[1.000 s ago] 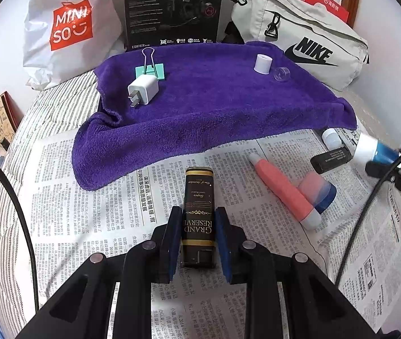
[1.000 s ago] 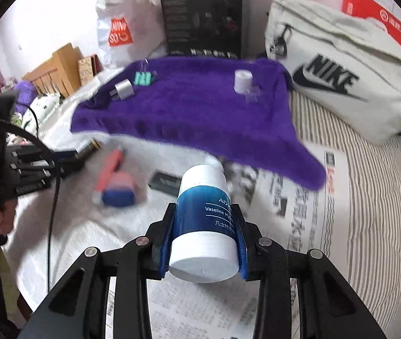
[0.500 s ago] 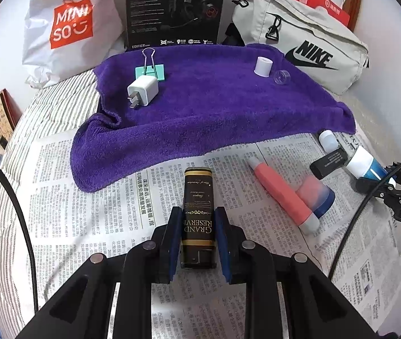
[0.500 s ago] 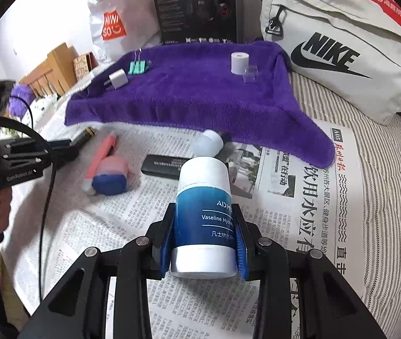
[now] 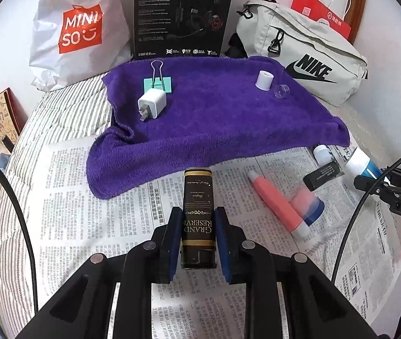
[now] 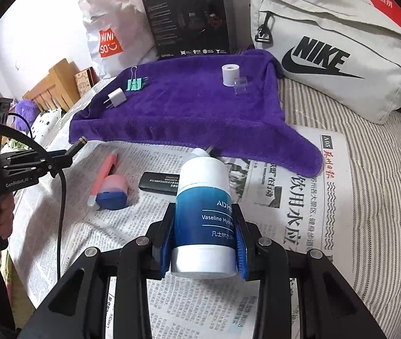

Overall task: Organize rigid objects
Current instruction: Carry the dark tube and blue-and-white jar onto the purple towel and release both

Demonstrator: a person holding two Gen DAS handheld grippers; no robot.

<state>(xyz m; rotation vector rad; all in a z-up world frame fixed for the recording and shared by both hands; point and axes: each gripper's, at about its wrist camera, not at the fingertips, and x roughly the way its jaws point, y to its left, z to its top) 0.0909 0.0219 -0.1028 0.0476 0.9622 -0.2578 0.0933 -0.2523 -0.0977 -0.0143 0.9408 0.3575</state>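
Note:
My left gripper [image 5: 197, 220] is shut on a black and gold Grand Reserve box [image 5: 198, 214], held just short of the purple towel [image 5: 214, 118]. My right gripper [image 6: 203, 223] is shut on a blue and white Vaseline bottle [image 6: 204, 214], above the newspaper near the towel's front edge [image 6: 189, 118]. On the towel lie a white charger plug [image 5: 151, 104], a green binder clip [image 5: 158, 82], a white cap [image 5: 264, 79] and a clear cap [image 5: 281, 91]. On the newspaper lie a pink tube [image 5: 278, 207], a pink and blue case [image 5: 309, 206], a black stick [image 5: 323, 175] and a small white bottle [image 5: 321, 152].
Behind the towel stand a Miniso bag [image 5: 78, 31], a black headset box [image 5: 182, 14] and a grey Nike bag [image 5: 307, 56]. Newspaper [image 5: 87, 212] covers a striped bed. Wooden furniture [image 6: 56, 84] stands at the left side.
Both grippers have moved forward toward the towel with their loads. The right gripper swung and tilted, and its view is steadier and closer to the towel's front edge.

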